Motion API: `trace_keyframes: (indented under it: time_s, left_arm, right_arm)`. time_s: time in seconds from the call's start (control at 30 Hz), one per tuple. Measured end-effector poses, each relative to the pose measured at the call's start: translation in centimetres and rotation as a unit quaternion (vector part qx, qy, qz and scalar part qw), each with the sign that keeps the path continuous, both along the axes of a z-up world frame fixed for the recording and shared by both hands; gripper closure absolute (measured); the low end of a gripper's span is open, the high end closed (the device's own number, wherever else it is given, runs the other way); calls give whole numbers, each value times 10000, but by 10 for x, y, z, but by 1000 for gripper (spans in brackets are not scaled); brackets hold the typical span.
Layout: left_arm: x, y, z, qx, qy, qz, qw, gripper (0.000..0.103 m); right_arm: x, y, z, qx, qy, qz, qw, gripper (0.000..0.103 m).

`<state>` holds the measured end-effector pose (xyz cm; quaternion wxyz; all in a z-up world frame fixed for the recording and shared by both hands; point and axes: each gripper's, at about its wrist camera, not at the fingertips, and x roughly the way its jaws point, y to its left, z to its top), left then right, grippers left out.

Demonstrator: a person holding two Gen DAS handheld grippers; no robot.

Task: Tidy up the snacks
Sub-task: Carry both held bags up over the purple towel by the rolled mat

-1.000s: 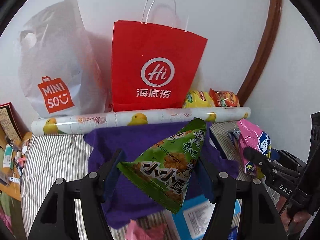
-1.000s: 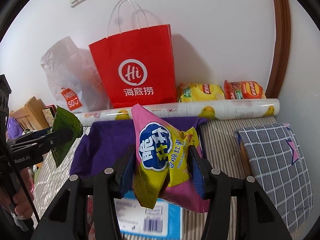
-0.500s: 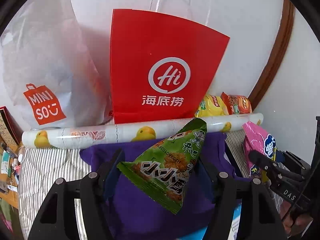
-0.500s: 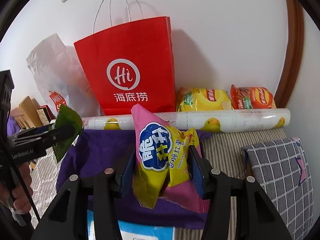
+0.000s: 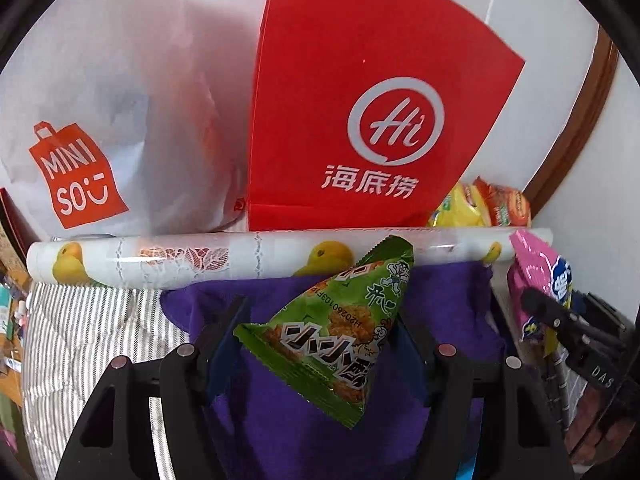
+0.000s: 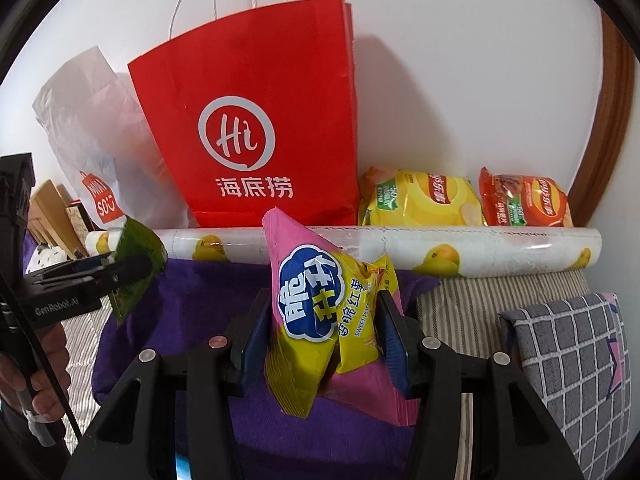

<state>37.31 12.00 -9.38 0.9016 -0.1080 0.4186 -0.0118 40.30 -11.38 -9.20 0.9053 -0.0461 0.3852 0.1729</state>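
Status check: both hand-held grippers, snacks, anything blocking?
Left hand-held gripper shut on green snack packet. Right hand-held gripper shut on pink-yellow snack packet. Duck-print roll lies across, before red paper bag.

the left tongs are black with blue pads and clamp a green snack packet printed with black-and-white letters. the right tongs are black too, clamping a pink and yellow packet with a blue and white cloud badge. under both lies a purple cloth on grey-and-white striped bedding. beyond the tongs lies a white roll patterned with yellow ducks. behind it stand a red paper bag with a white logo and a white plastic bag with an orange-red mark. right of the red bag lie a yellow crisp bag and an orange-red one. right of the right tongs sits a grey cushion with white checks.
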Motion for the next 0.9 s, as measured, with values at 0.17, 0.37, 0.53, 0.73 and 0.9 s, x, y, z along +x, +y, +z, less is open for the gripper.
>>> trace_keyframes:
  time_s: [0.17,0.37,0.53,0.73,0.9]
  left_arm:
    - [1,6,-4,-52,46,27,10000,37]
    - [8,5,-16,1,228,68,9997,37]
    - [13,1,-24,63,355,73,9993,37]
    - [16,-1,-33,103,498,57,9987,37]
    - [18,-3,-33,117,517,22,9986,37]
  right_arm:
    - [13,7,-11,-32,70,73,9999,53]
    - [23,11,-22,-82,157,131,9998,52]
    - [32,8,-39,-137,401,52,9991,52]
    - [33,5,-39,-321,376,56,9988,52]
    - [37,4,-45,-471,506,26,9976,52]
